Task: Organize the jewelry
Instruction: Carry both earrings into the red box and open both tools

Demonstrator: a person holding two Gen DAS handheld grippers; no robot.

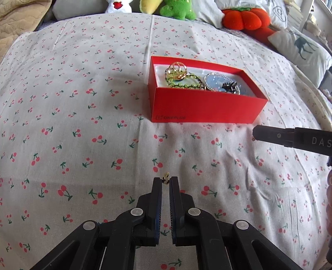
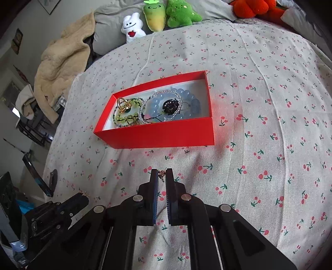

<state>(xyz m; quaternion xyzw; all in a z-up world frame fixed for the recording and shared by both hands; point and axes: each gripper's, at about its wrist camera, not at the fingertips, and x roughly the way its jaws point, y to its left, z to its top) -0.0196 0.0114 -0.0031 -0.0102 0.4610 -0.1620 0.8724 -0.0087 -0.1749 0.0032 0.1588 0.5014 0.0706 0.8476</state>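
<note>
A red box [image 1: 199,103] sits on the cherry-print bedsheet, also seen in the right wrist view [image 2: 161,135]. It holds a gold ring [image 1: 176,70], a green bead bracelet [image 1: 186,82], blue bead bracelets [image 2: 182,101] and a dark clip [image 2: 170,106]. My left gripper [image 1: 166,180] is shut on a small gold earring [image 1: 166,177], nearer than the box. My right gripper [image 2: 162,174] is shut on a small rose-gold earring [image 2: 161,175], in front of the box's long side. The right gripper shows in the left wrist view [image 1: 290,139], the left gripper in the right wrist view [image 2: 76,201].
Plush toys [image 2: 157,16] and a red pumpkin cushion [image 1: 247,18] line the far edge of the bed. A beige blanket [image 2: 62,60] lies at the far left. A deer-print pillow [image 1: 300,47] lies at the right. The bed's left edge drops to the floor [image 2: 31,145].
</note>
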